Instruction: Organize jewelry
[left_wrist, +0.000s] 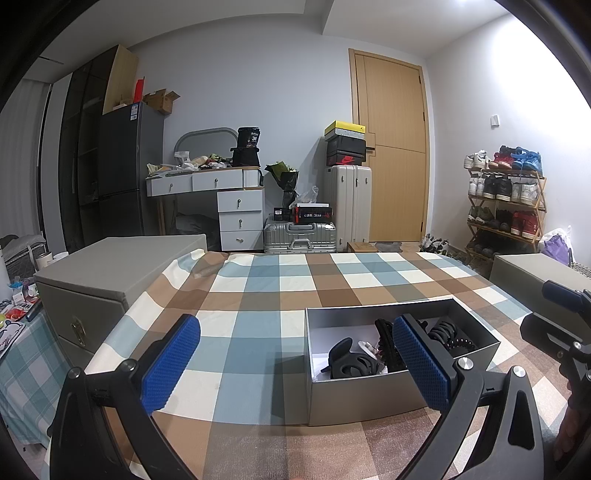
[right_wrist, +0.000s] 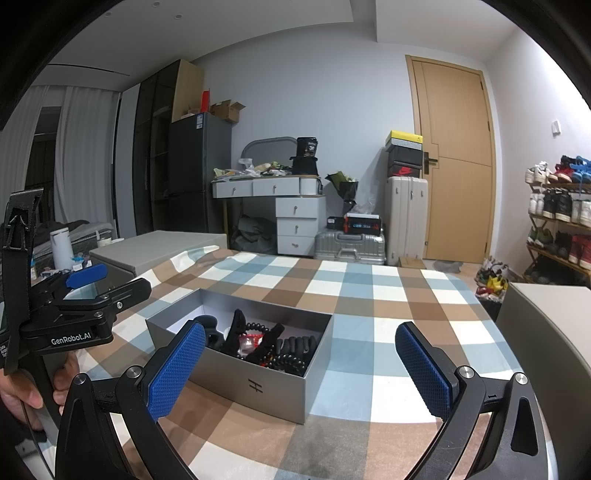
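Right wrist view: grey box at ten o'clock holds the hair clips and beads heaped together; right gripper and left gripper both hover spread and empty, fitting either a finished gathering or sorting still ahead.

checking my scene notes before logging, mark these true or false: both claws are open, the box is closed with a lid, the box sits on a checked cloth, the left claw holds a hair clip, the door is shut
1. Both claws are open. True: the left claw and right claw have their pads spread wide with nothing between them.
2. The box is closed with a lid. False: it is open on top, with dark hair clips and beads inside.
3. The box sits on a checked cloth. True.
4. The left claw holds a hair clip. False: it is empty; the clips lie in the box.
5. The door is shut. True.
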